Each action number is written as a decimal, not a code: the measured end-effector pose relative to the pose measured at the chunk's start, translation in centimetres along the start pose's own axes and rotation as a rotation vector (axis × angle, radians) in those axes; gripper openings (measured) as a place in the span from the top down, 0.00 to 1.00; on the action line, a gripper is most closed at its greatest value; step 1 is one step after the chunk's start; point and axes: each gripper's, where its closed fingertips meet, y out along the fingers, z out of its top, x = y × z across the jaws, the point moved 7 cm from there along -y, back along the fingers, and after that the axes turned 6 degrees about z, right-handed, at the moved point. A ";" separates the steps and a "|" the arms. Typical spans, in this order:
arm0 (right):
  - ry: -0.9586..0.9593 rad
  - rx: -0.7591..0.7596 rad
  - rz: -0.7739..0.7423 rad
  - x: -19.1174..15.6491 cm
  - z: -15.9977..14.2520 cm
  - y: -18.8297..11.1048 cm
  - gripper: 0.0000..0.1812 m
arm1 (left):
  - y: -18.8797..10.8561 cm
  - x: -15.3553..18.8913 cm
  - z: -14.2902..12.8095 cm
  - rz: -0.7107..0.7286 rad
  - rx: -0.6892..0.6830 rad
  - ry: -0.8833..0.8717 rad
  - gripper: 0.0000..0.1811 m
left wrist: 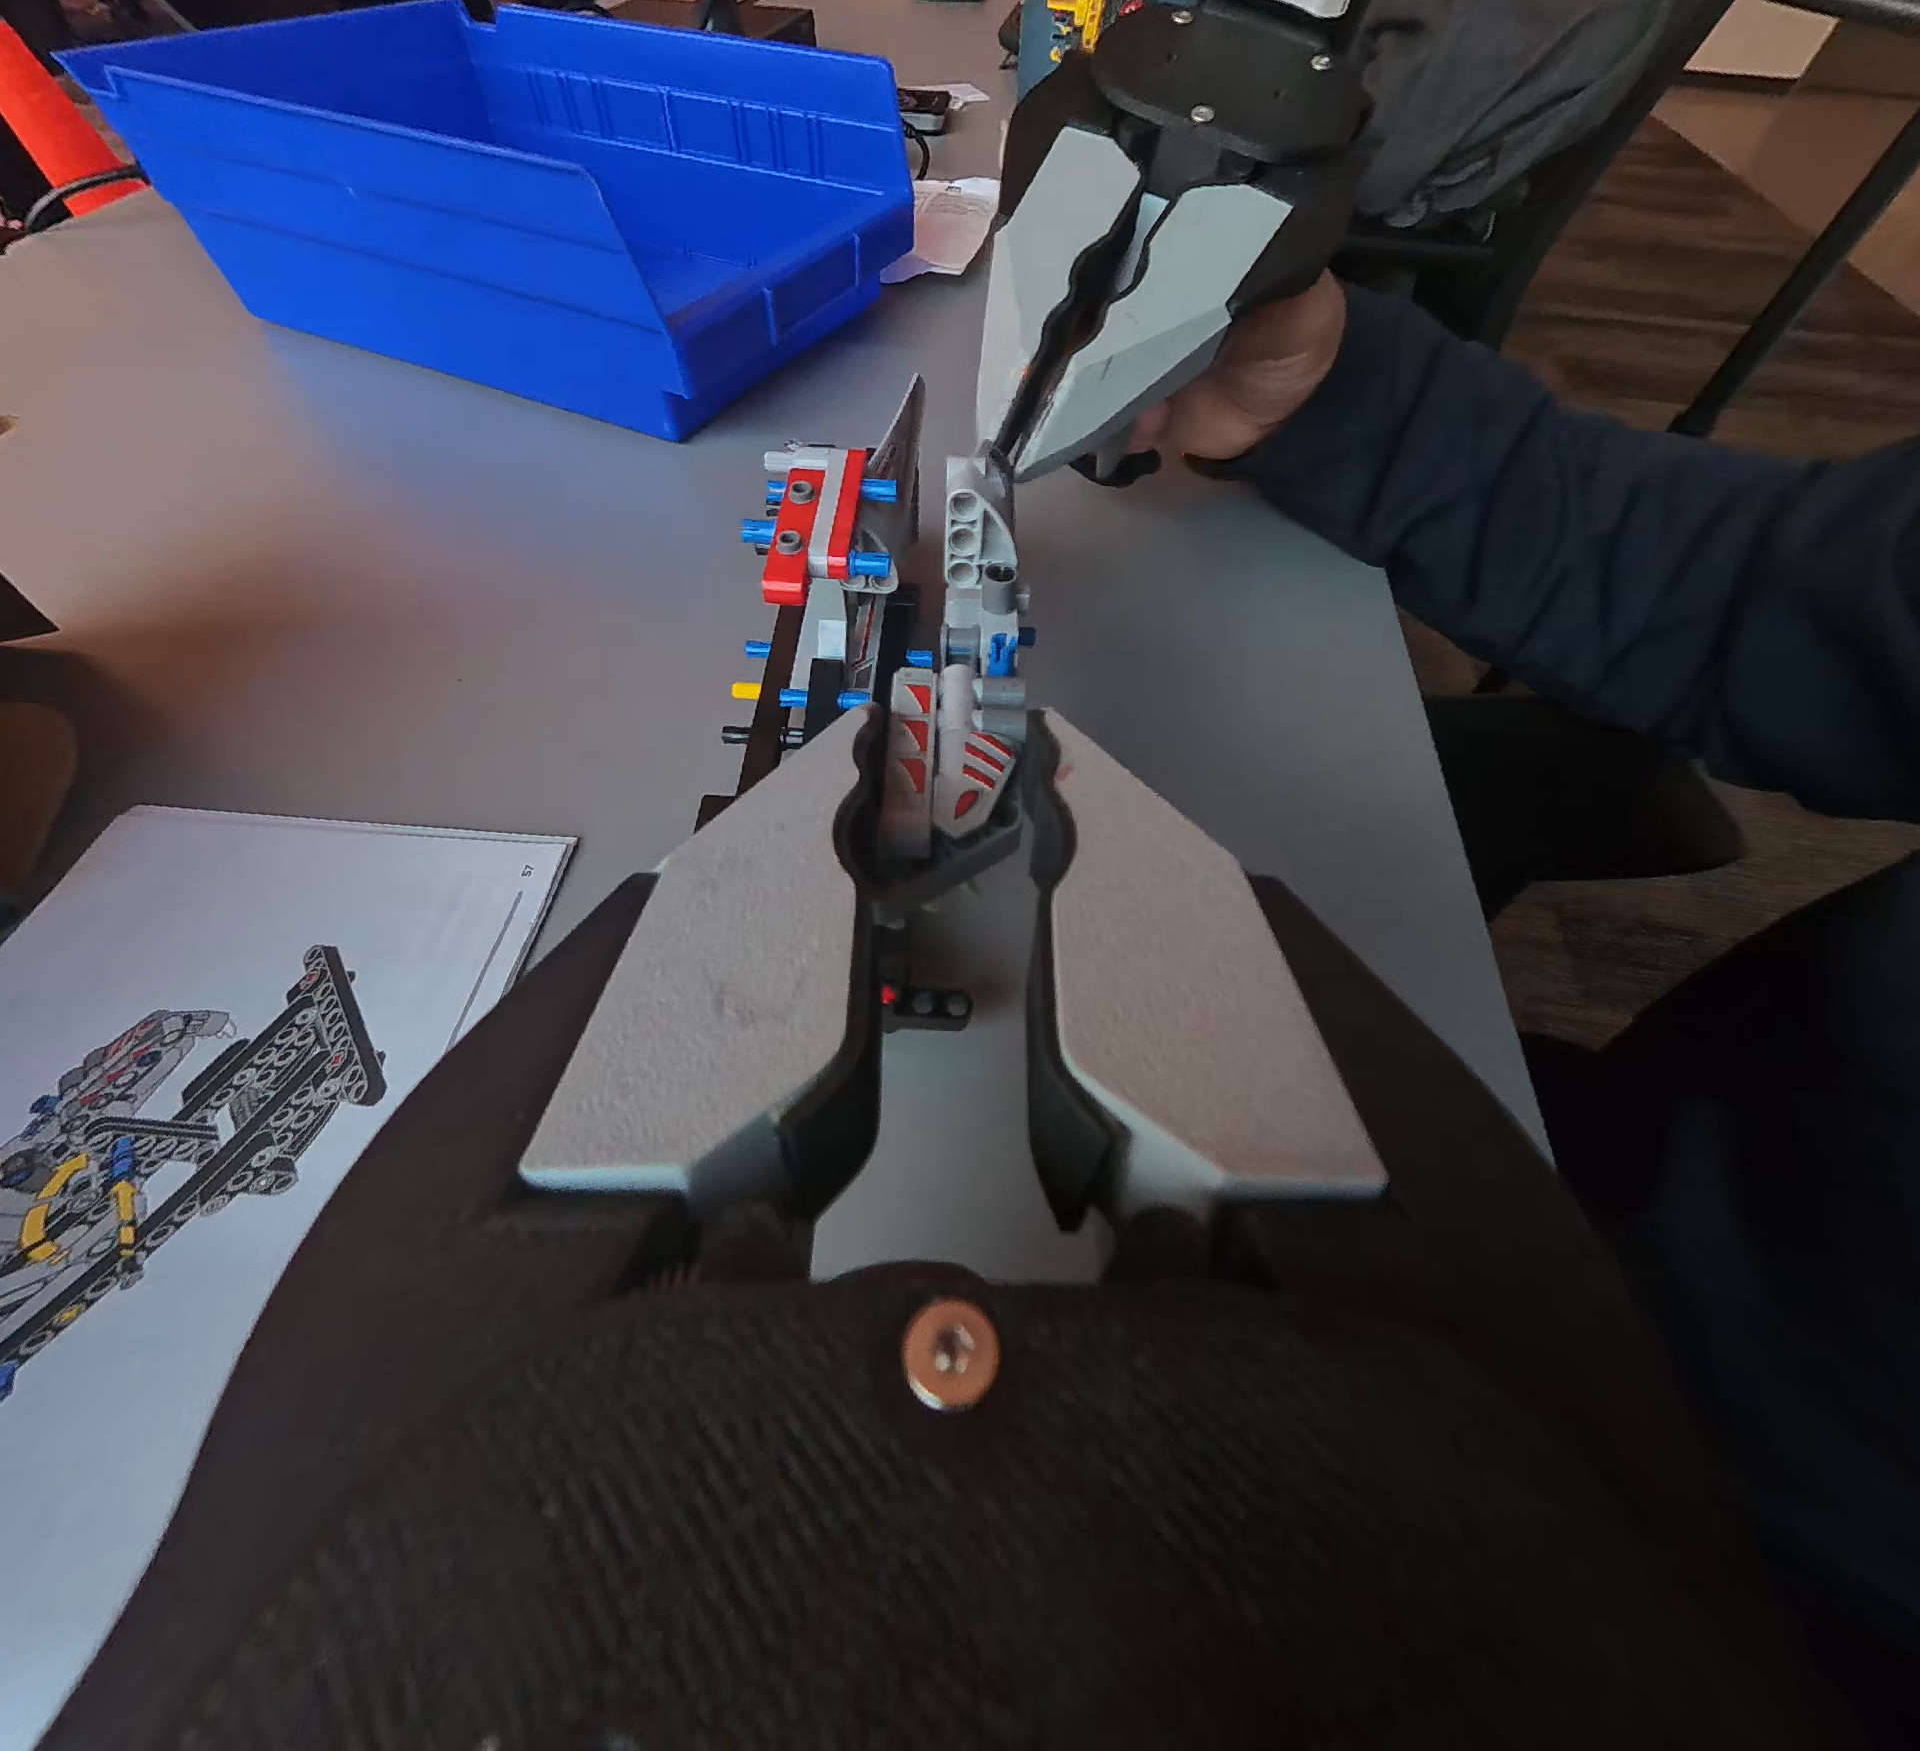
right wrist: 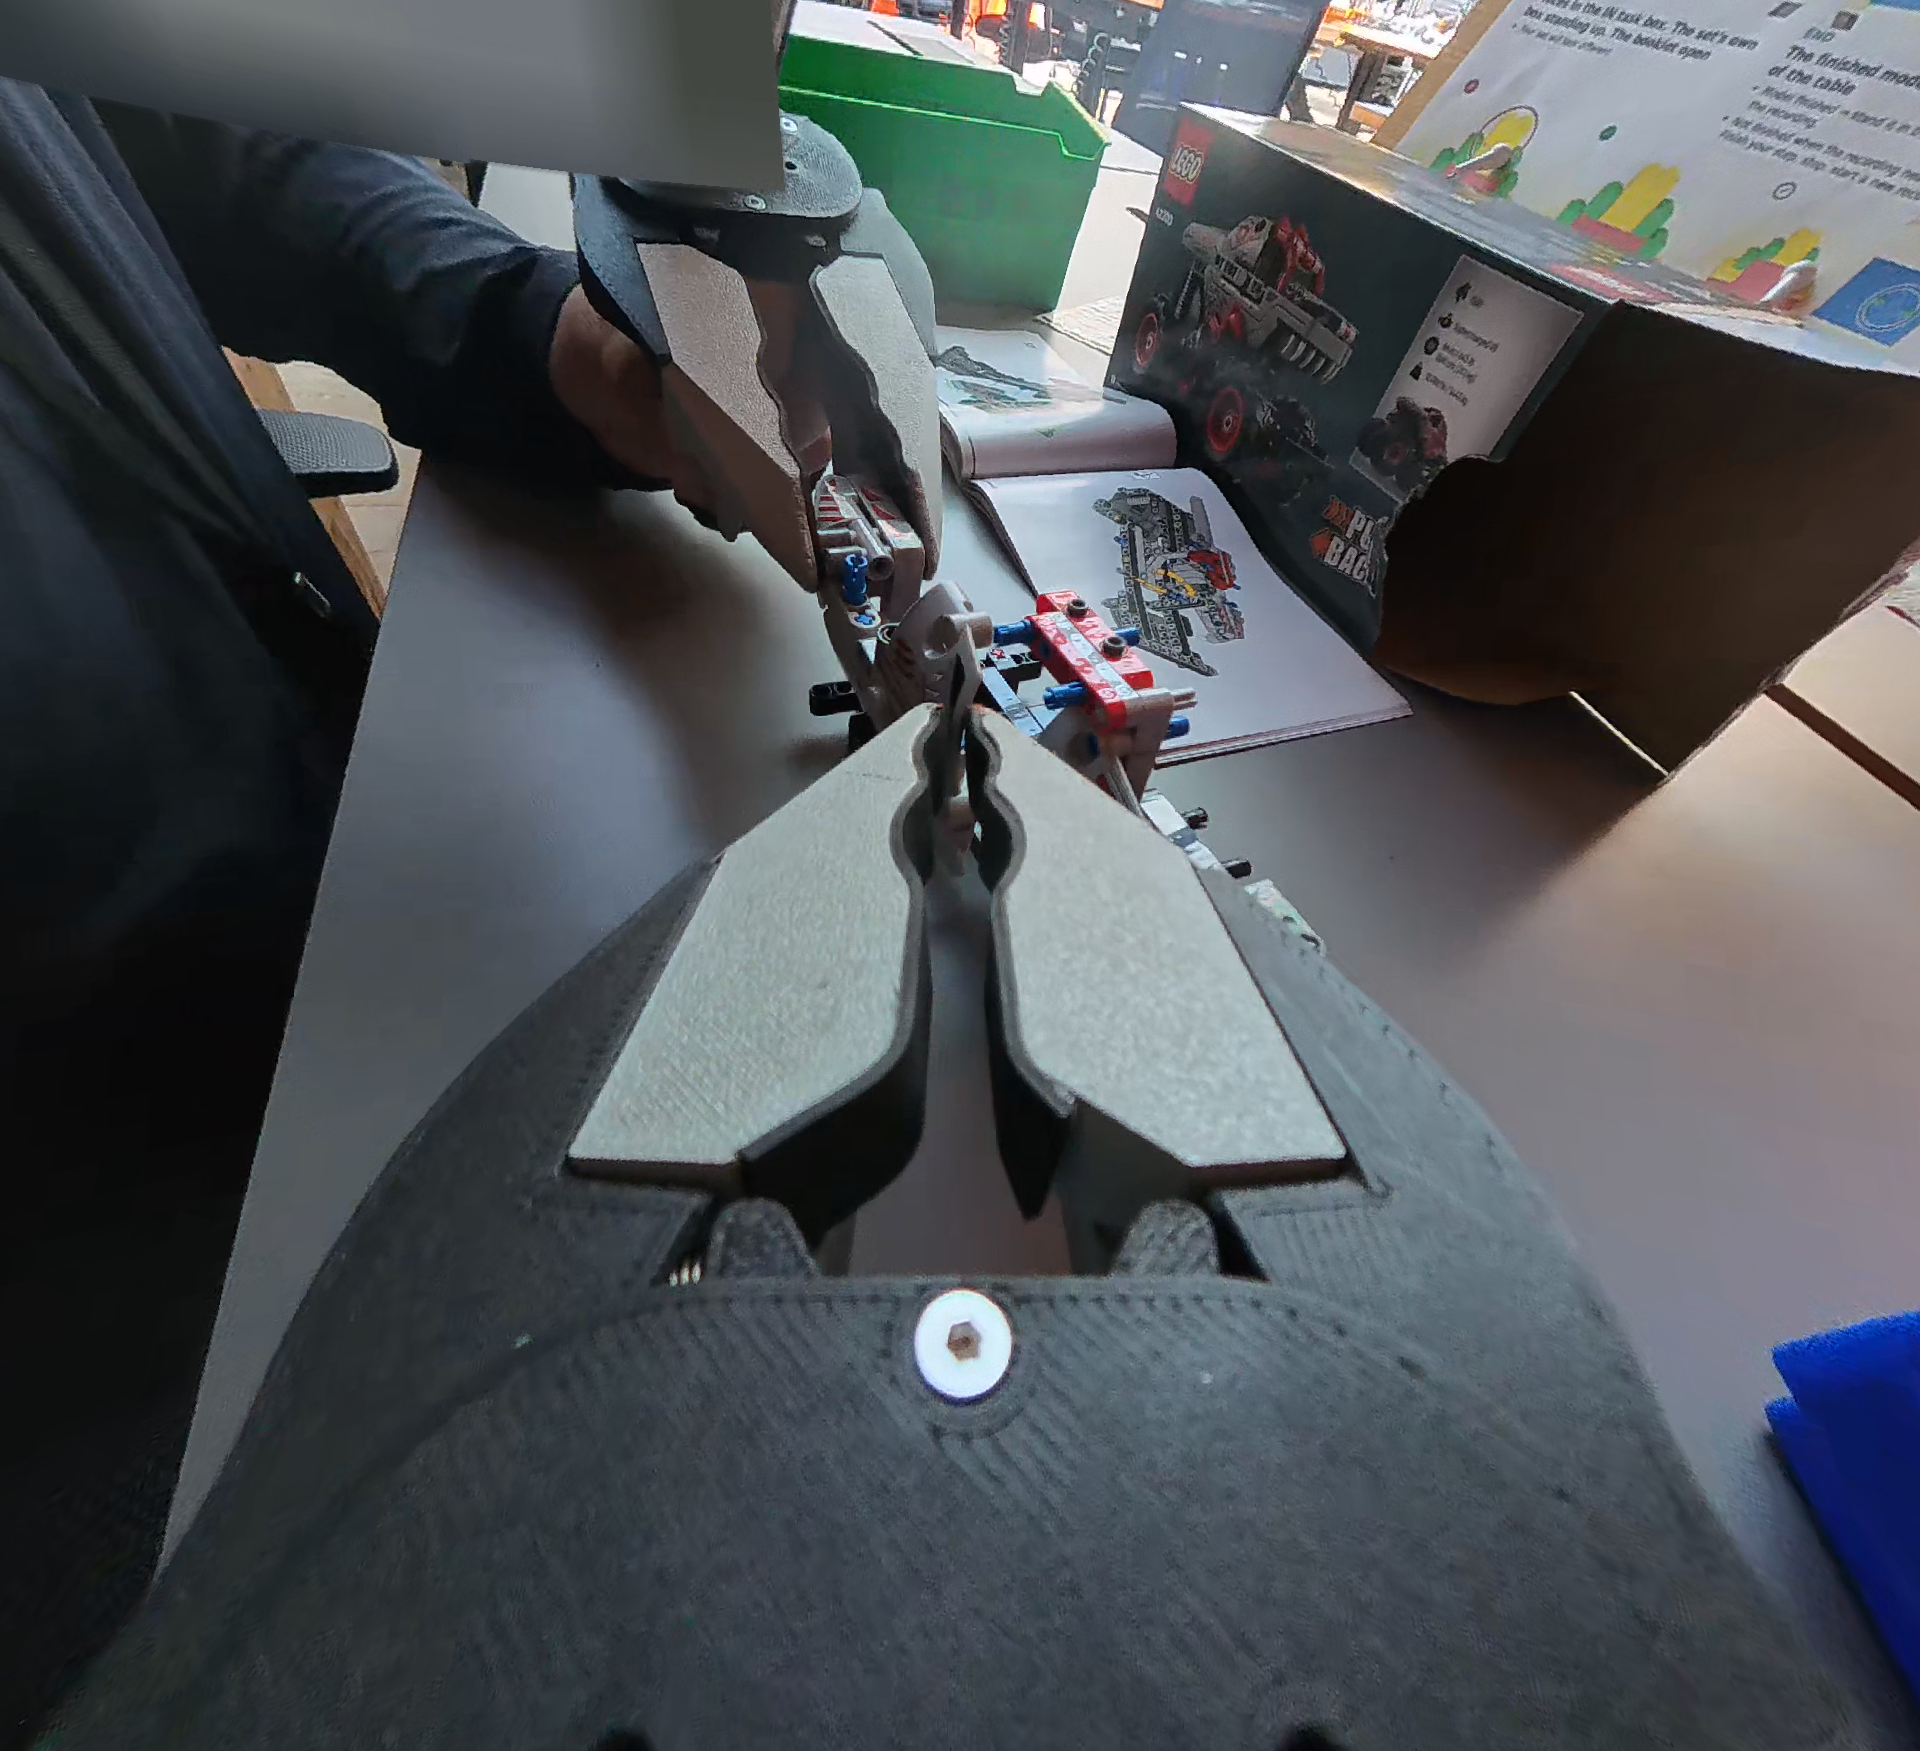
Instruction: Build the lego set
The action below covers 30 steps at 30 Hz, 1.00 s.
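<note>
The partly built lego model (left wrist: pixel 821 538) stands on the grey table (left wrist: pixel 364 558). It has black beams, a red beam, blue pins and grey panels with red stripes. My left gripper (left wrist: pixel 954 719) is shut on the model's near striped grey panel (left wrist: pixel 956 766). My right gripper (left wrist: pixel 1003 454) comes in from the upper right, shut on the far tip of a light grey panel (left wrist: pixel 971 538). In the right wrist view my right gripper (right wrist: pixel 956 714) pinches that grey panel (right wrist: pixel 925 652), and my left gripper (right wrist: pixel 868 558) grips the model (right wrist: pixel 1091 652) from behind.
A blue bin (left wrist: pixel 499 195) stands at the back left. An open instruction booklet (left wrist: pixel 208 1026) lies at the front left. The lego box (right wrist: pixel 1351 371), a green bin (right wrist: pixel 935 143) and a cardboard stand (right wrist: pixel 1662 506) are nearby. A small black piece (left wrist: pixel 925 1000) lies under my left gripper. About 6 cm separates my left fingertips from my right. My left gripper's tips are some 7 cm from the small black piece (left wrist: pixel 925 1000).
</note>
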 end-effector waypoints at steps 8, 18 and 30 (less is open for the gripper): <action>-0.006 0.008 -0.008 -0.2 0.0 -0.4 1.00 | 0.5 0.4 -0.2 0.003 -0.014 0.017 0.87; -0.007 0.004 -0.007 -0.2 0.0 -0.3 1.00 | 0.4 0.3 -0.2 0.002 -0.013 0.018 0.87; -0.015 0.021 -0.016 -0.4 0.2 -0.6 1.00 | 0.8 0.5 -0.4 -0.011 -0.007 0.019 0.87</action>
